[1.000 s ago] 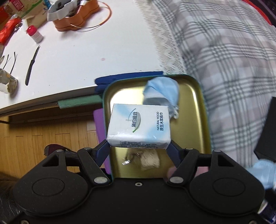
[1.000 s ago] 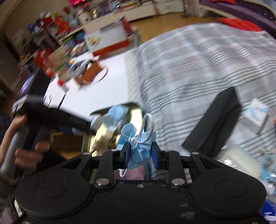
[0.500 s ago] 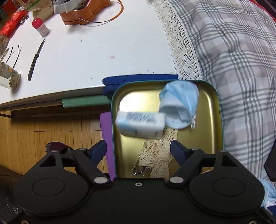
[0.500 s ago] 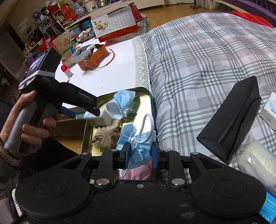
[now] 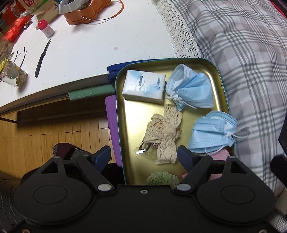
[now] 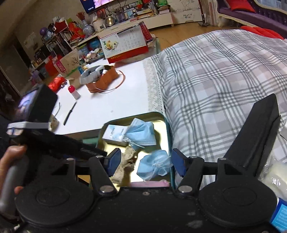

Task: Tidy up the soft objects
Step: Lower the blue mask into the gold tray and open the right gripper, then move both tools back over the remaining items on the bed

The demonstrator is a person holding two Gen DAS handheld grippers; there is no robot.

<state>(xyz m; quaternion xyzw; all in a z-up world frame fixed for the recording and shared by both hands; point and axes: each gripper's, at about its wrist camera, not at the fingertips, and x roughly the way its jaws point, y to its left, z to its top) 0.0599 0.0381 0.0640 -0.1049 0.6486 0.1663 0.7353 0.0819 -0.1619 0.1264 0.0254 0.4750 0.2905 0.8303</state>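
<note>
A gold metal tray (image 5: 221,84) (image 6: 161,114) holds a white tissue pack (image 5: 144,87) (image 6: 113,133), two bundled blue face masks, a cream lace piece (image 5: 164,132) (image 6: 125,161), a green sponge (image 5: 161,179) and something pink (image 6: 149,183). One mask (image 5: 191,88) (image 6: 141,131) lies beside the tissue pack. The other mask (image 5: 212,131) (image 6: 155,165) rests at the tray's right side. My left gripper (image 5: 144,156) hangs open above the tray, nothing between its fingers. My right gripper (image 6: 145,162) has its jaws opening, and the second mask lies loose below them in the tray.
A white table (image 5: 89,44) carries a black knife (image 5: 42,59), a red-capped bottle (image 5: 45,28), a glass jar (image 5: 13,75) and an orange tin (image 5: 86,10). A plaid cloth (image 6: 215,80) spreads right, with a black case (image 6: 258,129) on it. Wooden floor (image 5: 53,129) lies left.
The left gripper let go of the tissue pack, which dropped into the tray's far corner. The right gripper's jaws parted and its blue mask fell into the tray.
</note>
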